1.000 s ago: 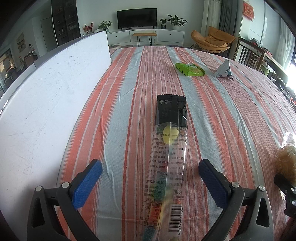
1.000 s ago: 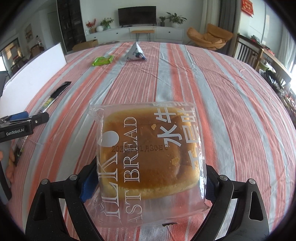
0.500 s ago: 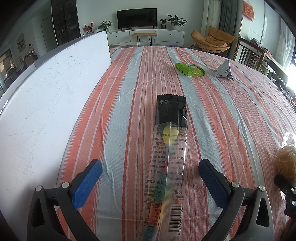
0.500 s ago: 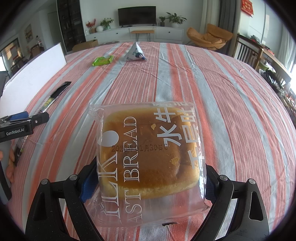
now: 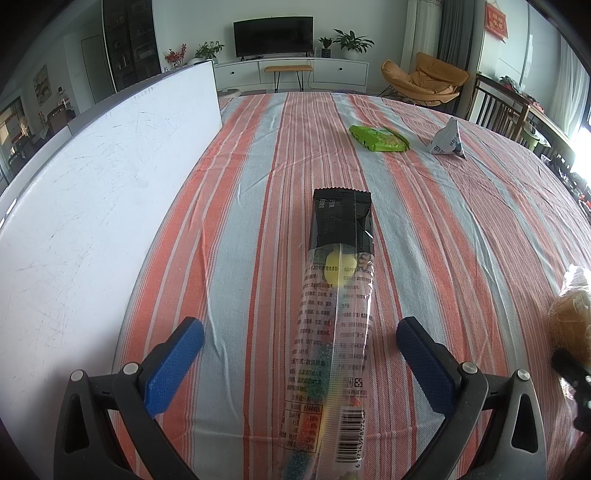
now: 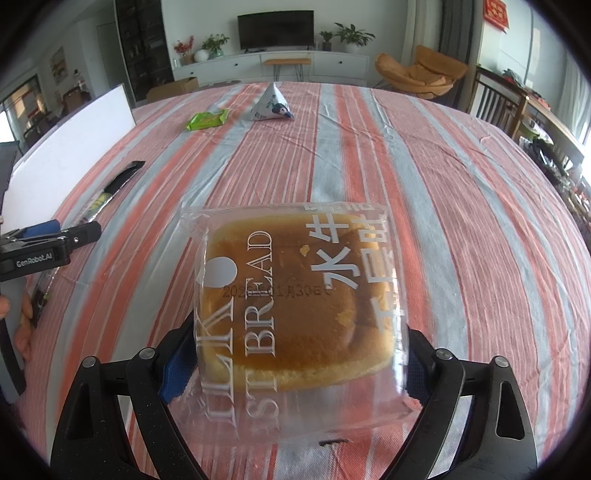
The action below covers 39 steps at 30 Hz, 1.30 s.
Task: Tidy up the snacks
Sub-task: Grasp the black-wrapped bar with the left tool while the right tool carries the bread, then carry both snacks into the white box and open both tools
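Orange, grey and white stripes run the length of the cloth (image 5: 258,229) that covers the worktop. The left claw (image 5: 299,354) is spread wide, its blue pads (image 5: 173,360) well apart on either side of a long candy pack (image 5: 338,306) that lies flat on the cloth and points away from the claw. The pads do not touch the pack. The pack is black at its far end and clear along the rest, with printed text, a barcode at the near end and coloured sweets showing through. A tall white board (image 5: 92,206) stands along the left edge of the worktop, near that claw. The right claw (image 6: 295,363) has a bagged bread (image 6: 295,295) between its pads, which press against the two sides of the clear wrapper; whether the bag is lifted or resting on the cloth cannot be told. The bread is square and golden brown, and the wrapper carries white lettering, including the word BREAD and Chinese characters. From the right wrist view the left claw appears at the left edge, with the candy pack just beyond it. Far across the worktop lie a green packet (image 6: 207,119) and, just beside it, a white pyramid pouch (image 6: 271,103), both well apart from the two claws. Beyond the worktop are a television (image 5: 273,35) on a white cabinet, potted plants and an orange chair (image 5: 424,79).
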### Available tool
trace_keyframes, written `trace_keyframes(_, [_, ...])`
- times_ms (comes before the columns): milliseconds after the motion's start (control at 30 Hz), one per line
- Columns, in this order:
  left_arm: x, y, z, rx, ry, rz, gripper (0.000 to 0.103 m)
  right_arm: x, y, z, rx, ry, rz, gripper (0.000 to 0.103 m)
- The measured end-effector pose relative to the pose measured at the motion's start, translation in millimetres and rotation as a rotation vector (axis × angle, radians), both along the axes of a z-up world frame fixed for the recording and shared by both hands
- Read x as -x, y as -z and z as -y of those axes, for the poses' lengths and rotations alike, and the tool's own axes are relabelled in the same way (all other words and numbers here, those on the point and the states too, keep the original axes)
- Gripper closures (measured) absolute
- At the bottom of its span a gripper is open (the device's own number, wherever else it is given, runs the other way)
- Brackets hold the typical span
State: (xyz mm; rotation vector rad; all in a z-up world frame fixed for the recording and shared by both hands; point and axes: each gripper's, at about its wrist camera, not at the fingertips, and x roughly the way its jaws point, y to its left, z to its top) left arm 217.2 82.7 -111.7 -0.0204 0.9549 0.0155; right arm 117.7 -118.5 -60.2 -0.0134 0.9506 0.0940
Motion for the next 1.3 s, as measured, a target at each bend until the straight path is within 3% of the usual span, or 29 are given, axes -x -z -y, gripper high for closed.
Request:
trace_keyframes(100, [0,0,0,0.000,0.003,-0.013,0.000,1,-12,4,-0.003,0.010,0.003,0.011])
trace_keyframes(233, [0,-3,5,0.012,0.049,-0.100,0.003,-9,-22,6,-0.014,-0.025,-0.037,0.014])
trace_keyframes(300, [7,-9,10,0.007,0.089,-0.096,0.031,-11,-27,11,-0.064,-0.025,-0.054,0.020])
trace_keyframes(333, [11,-13,11,0.017,0.110,-0.085,0.066,-11,-30,13,-0.080,-0.026,-0.064,0.030])
trace_keyframes(367, [13,-15,10,0.017,0.120,-0.095,0.075,-11,-33,14,-0.087,-0.022,-0.071,0.030])
trace_keyframes(467, [22,-19,-4,0.184,0.124,-0.124,0.081,-5,-48,16,-0.135,-0.022,-0.064,0.030])
trace_keyframes(567, [45,-38,-20,0.303,0.096,-0.068,0.081,1,-69,14,-0.209,-0.022,-0.038,0.030])
trace_keyframes(700, [82,-87,-40,0.440,0.079,0.043,0.081,0,-110,-15,-0.277,-0.086,0.035,0.030])
trace_keyframes(833, [118,-144,-78,0.493,0.031,0.183,0.080,-7,-157,-73,-0.383,-0.201,0.096,0.030])
trace_keyframes(933, [141,-174,-124,0.429,-0.076,0.272,0.080,-12,-190,-142,-0.448,-0.346,0.116,0.030])
trace_keyframes(1067, [163,-179,-184,0.292,-0.288,0.305,0.075,-14,-210,-239,-0.499,-0.519,0.100,0.028])
trace_keyframes(1100, [166,-175,-197,0.207,-0.363,0.287,0.065,-14,-212,-266,-0.512,-0.564,0.098,0.028])
trace_keyframes(1167, [170,-166,-213,0.066,-0.467,0.244,0.030,-16,-214,-299,-0.507,-0.611,0.093,0.029])
trace_keyframes(1233, [178,-158,-226,-0.008,-0.533,0.225,0.023,-18,-216,-315,-0.505,-0.622,0.089,0.029])
trace_keyframes(1300, [186,-152,-233,-0.003,-0.560,0.220,0.023,-19,-219,-313,-0.531,-0.614,0.098,0.028])
